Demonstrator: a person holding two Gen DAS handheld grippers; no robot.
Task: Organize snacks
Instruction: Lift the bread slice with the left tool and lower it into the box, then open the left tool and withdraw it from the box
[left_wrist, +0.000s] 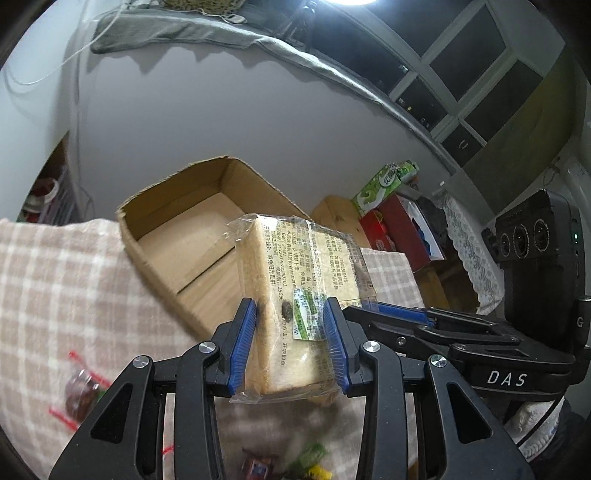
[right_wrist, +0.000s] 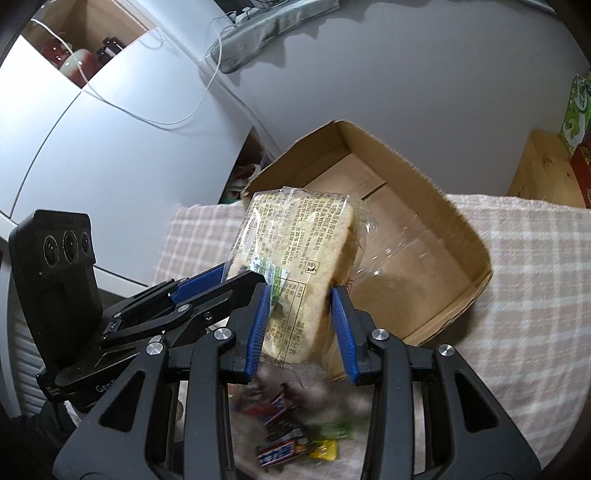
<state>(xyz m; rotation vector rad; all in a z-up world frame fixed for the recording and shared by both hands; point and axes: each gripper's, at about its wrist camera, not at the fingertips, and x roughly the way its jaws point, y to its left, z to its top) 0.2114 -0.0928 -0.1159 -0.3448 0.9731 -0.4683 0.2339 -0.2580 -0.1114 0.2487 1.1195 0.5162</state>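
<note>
Both grippers clamp one wrapped bread pack, held in the air above the worktop. The left gripper (left_wrist: 290, 339) has its blue pads narrowed onto the lower end of the pack (left_wrist: 295, 295), one pad on each side, with the clear wrapper bunched between them. The right gripper (right_wrist: 301, 325) pinches the same pack (right_wrist: 295, 251) near its lower end, and the other gripper's finger reaches in from the left beside it. Beyond the pack sits an open cardboard box (left_wrist: 192, 236), resting on the checked cloth (left_wrist: 55, 277) that covers the worktop. Below the grippers, loose snacks (right_wrist: 284, 439) lie on the cloth, blurred and partly cut off by the fingers, so their kinds are hard to make out.
</note>
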